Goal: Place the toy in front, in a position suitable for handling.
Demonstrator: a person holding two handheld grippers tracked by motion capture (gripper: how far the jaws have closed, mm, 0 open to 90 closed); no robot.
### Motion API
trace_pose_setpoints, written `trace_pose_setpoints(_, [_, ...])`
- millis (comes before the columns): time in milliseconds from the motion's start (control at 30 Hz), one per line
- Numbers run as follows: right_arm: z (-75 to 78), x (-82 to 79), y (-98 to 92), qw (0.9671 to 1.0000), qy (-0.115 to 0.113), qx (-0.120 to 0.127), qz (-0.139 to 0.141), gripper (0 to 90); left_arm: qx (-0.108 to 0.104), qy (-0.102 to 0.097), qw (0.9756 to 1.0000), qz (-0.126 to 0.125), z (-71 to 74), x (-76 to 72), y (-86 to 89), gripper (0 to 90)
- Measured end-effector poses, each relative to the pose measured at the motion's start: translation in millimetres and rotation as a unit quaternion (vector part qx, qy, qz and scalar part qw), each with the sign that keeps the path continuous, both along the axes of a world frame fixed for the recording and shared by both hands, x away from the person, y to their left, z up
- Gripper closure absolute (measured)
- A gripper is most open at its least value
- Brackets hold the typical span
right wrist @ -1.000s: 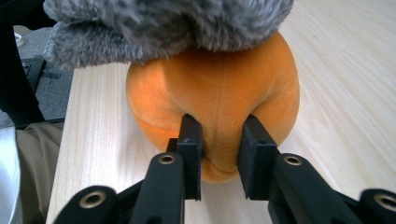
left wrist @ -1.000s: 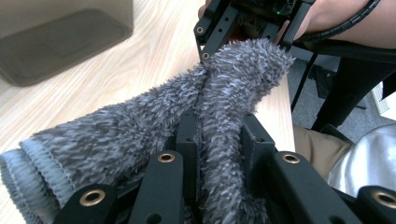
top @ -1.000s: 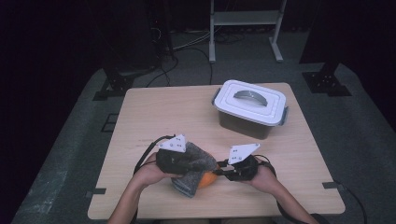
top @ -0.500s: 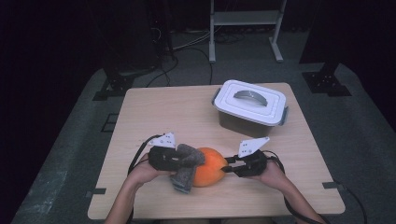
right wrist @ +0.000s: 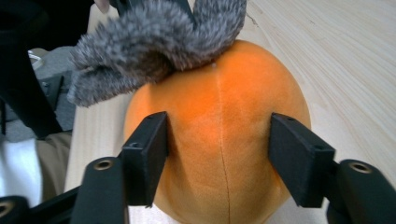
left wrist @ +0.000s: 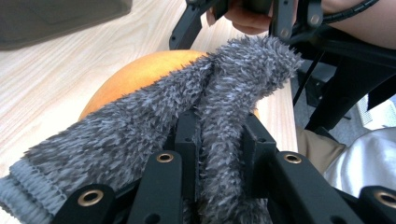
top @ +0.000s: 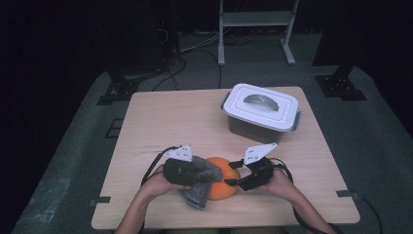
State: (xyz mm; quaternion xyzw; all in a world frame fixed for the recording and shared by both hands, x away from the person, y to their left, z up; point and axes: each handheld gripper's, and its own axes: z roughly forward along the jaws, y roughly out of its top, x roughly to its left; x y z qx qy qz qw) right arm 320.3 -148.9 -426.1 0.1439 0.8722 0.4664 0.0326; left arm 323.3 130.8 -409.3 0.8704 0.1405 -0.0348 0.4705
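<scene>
High view: orange plush ball [top: 223, 185] sits near front edge of table [top: 160, 117], between left gripper [top: 187, 170] and right gripper [top: 241, 178]; grey fuzzy cloth [top: 199, 190] draped on its left side. Lidded white container [top: 260, 112] well apart, farther back.

Left gripper view: jaws clamped on the cloth [left wrist: 187, 121], which lies over the ball [left wrist: 140, 74].

Right gripper view: jaws spread, pressed against both sides of the ball [right wrist: 219, 140]; cloth [right wrist: 154, 42] on its far end.

Orange plush ball [right wrist: 219, 140], fuzzy grey cloth [left wrist: 140, 126], white-lidded box [top: 260, 113], pale wood table [top: 175, 122]
</scene>
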Motion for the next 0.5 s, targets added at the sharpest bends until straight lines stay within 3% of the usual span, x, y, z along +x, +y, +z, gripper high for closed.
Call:
trace_pose_setpoints(133, [-2.1,-1.0,-2.4,1.0000,0.003,0.002,0.000,47.8,-0.001,-0.013,0.9999,0.008,8.6,2.5,3.1,72.1])
trace_pose_setpoints(267, [-2.2,-8.2,-1.4,0.9989,-0.026,-0.014,0.036,53.2,-0.008,-0.021,0.9994,0.027,19.3,7.6,6.4,72.2])
trace_pose_setpoints(333, [-2.1,-10.7,-1.0,0.9985,-0.034,-0.016,0.040,52.9,0.000,-0.020,0.9994,0.029,18.7,9.7,5.8,72.2])
trace_pose_setpoints(433, [-0.8,-9.0,-2.3,0.9992,-0.022,-0.010,0.032,46.5,0.020,-0.014,0.9994,0.023,10.7,8.6,3.1,72.3])
trace_pose_setpoints(500, [1.6,-6.2,-3.9,0.9995,-0.016,-0.001,0.027,39.6,0.016,-0.008,0.9996,0.023,5.6,7.2,4.7,72.3])
